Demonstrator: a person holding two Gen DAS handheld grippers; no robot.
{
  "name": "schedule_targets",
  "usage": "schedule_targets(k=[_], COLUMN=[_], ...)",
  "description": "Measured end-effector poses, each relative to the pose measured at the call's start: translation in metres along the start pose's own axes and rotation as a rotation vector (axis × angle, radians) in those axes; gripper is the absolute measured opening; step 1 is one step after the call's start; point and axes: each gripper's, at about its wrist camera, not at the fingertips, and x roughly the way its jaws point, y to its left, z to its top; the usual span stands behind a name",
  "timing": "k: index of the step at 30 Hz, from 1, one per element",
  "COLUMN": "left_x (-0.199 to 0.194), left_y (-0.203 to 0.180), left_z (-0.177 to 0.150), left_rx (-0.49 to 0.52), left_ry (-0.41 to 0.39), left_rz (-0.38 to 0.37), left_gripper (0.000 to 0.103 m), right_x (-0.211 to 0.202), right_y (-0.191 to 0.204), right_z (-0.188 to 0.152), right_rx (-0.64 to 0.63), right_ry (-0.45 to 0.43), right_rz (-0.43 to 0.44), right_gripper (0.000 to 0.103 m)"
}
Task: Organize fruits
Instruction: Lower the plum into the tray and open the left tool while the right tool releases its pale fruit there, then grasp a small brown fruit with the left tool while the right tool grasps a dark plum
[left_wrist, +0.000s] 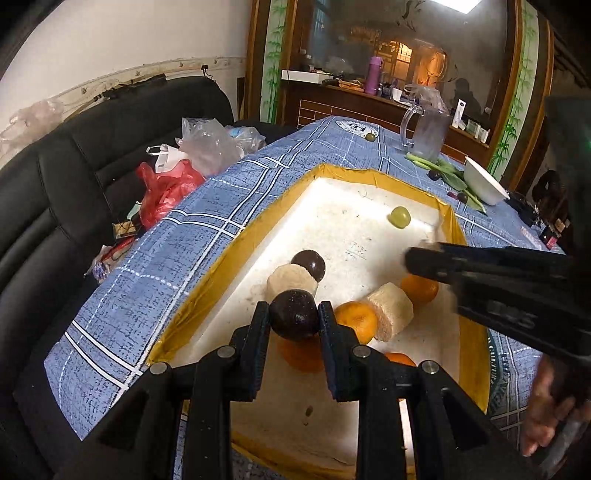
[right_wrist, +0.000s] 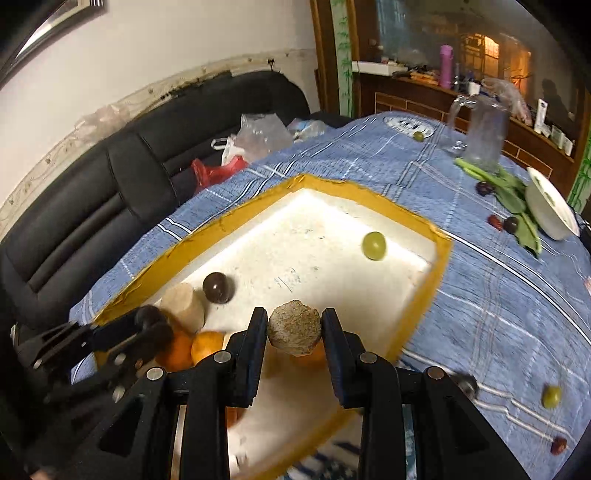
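Observation:
A white foam tray (left_wrist: 354, 236) with a yellow taped rim lies on the blue checked tablecloth. My left gripper (left_wrist: 293, 314) is shut on a dark round plum (left_wrist: 294, 314) above the tray's near end. In the tray lie another dark plum (left_wrist: 309, 263), two pale banana chunks (left_wrist: 290, 277), several oranges (left_wrist: 356, 320) and a green grape (left_wrist: 399, 217). My right gripper (right_wrist: 294, 326) is shut on a pale brownish banana chunk (right_wrist: 294, 328) above the tray (right_wrist: 317, 236). The left gripper (right_wrist: 147, 325) shows at the right wrist view's left edge.
A clear jug (left_wrist: 428, 129), green leaves (left_wrist: 447, 173), dark fruits (right_wrist: 511, 224) and a white bowl (left_wrist: 484, 181) stand at the table's far right. Loose green grapes (right_wrist: 551, 396) and a red fruit (right_wrist: 558, 445) lie on the cloth. A black sofa with plastic bags (left_wrist: 177, 177) is on the left.

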Motion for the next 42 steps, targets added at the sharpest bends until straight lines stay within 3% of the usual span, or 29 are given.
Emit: schedule_targets(k=[3,5,7,11,16,19,23,26,32,36,42], left_x=[-0.001,-0.002,-0.004,-0.009,-0.016,-0.021,-0.024,-0.027,-0.032,-0.034,-0.036], left_y=[0.005,0.007,0.01,0.012,0.006,0.001,-0.008,-0.017,-0.042,-0.061,-0.085], left_z=[-0.002,-0.002,-0.002,0.0,0.002,0.003,0.003,0.001,-0.002,-0.006,-0.013], left_rx=[-0.018,-0.028,-0.042,-0.057,-0.053,-0.04,-0.025,-0.008,0.041,0.088,0.152], left_ry=[0.003,0.004,-0.002,-0.006,-0.008,-0.015,-0.012,-0.009,-0.008,-0.002,0.009], left_rz=[-0.013,-0.026,-0.028,-0.039,-0.05,-0.048,-0.048,-0.058,-0.072,-0.091,-0.107], left_gripper=[0.028,0.043,0.048,0.058,0.07,0.072,0.074,0.075,0.076,0.076,0.076], right_x=[0.016,0.024,0.027,0.021,0.002,-0.016,-0.039,-0.052,-0.074,-0.077,-0.061], right_y=[0.001,-0.001,-0.002,-0.004,-0.009,-0.019,-0.042,-0.064,-0.11,-0.13,-0.134], right_z=[0.006,0.009,0.012,0.015,0.011,0.001,-0.018,-0.035,-0.066,-0.077,-0.071], right_rx=[0.005,0.027,0.044,0.051,0.067,0.076,0.121,0.17,0.212,0.236,0.252], right_ry=[0.034,0.042,0.044,0.018,-0.022,-0.049,-0.079,-0.078,-0.086,-0.073,-0.065], right_rz=[0.003,0.009,0.021,0.021,0.02,0.008,-0.017,-0.032,-0.158,-0.207,-0.202], right_gripper=[0.034,0.034,0.034,0.042,0.043,0.044,0.054,0.054,0.054,0.053,0.053])
